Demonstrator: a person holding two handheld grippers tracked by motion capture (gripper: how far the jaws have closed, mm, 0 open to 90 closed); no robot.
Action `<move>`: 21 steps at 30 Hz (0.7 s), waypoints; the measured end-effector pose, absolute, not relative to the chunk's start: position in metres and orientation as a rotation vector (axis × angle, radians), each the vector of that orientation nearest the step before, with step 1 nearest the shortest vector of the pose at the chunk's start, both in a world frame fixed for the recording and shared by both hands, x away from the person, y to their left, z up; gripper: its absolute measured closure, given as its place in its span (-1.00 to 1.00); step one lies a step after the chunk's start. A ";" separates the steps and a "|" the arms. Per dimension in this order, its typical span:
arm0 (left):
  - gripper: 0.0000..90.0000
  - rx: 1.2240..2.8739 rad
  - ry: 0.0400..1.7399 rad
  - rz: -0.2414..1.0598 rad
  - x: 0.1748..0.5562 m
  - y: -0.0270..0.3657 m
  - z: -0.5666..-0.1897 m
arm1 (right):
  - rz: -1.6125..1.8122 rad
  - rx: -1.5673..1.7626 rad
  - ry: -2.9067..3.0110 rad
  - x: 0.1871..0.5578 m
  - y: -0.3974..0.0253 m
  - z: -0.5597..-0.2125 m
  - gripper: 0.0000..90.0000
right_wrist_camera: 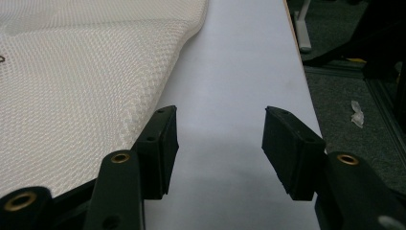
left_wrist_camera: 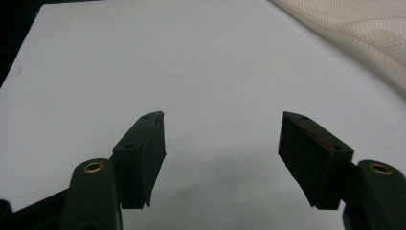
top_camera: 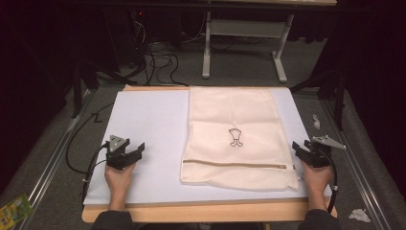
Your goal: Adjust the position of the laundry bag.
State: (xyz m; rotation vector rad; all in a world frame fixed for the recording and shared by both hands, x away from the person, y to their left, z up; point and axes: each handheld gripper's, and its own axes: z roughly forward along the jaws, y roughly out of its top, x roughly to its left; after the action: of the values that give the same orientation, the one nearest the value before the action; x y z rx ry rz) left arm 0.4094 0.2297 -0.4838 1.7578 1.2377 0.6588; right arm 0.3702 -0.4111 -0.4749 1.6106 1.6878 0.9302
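Note:
A cream mesh laundry bag [top_camera: 237,134] lies flat on the white table cover [top_camera: 148,120], a small black figure printed at its middle and a zipper [top_camera: 237,165] running across near its front edge. My left gripper [top_camera: 135,152] rests open on the bare cover, well left of the bag; its jaws [left_wrist_camera: 222,158] stand wide apart over white surface, the bag's edge [left_wrist_camera: 364,33] at the upper right. My right gripper [top_camera: 300,149] is open just off the bag's right edge; in its own view [right_wrist_camera: 219,143] the left jaw sits beside the mesh [right_wrist_camera: 81,96].
The table's wooden edge [top_camera: 206,211] runs along the front. Metal rails [top_camera: 52,158] flank the table on the carpet. Crumpled paper bits [top_camera: 359,214] lie on the floor at the right, a green packet [top_camera: 14,208] at the left. A white table frame [top_camera: 244,38] stands behind.

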 end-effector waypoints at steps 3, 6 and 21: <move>-0.25 1.759 1.235 0.659 0.409 0.230 -0.484 | 0.934 1.610 1.686 0.370 -0.411 -0.475 0.05; -0.22 1.770 1.232 0.660 0.410 0.229 -0.484 | 0.934 1.609 1.686 0.370 -0.411 -0.475 0.05; -0.23 1.812 1.239 0.602 0.416 0.229 -0.484 | 0.948 1.619 1.691 0.371 -0.413 -0.475 0.05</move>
State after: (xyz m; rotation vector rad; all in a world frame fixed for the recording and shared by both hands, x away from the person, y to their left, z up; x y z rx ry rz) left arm 0.4155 0.2286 -0.4836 1.8120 1.2390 0.6016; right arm 0.3707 -0.4126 -0.4747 1.6187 1.6909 0.9482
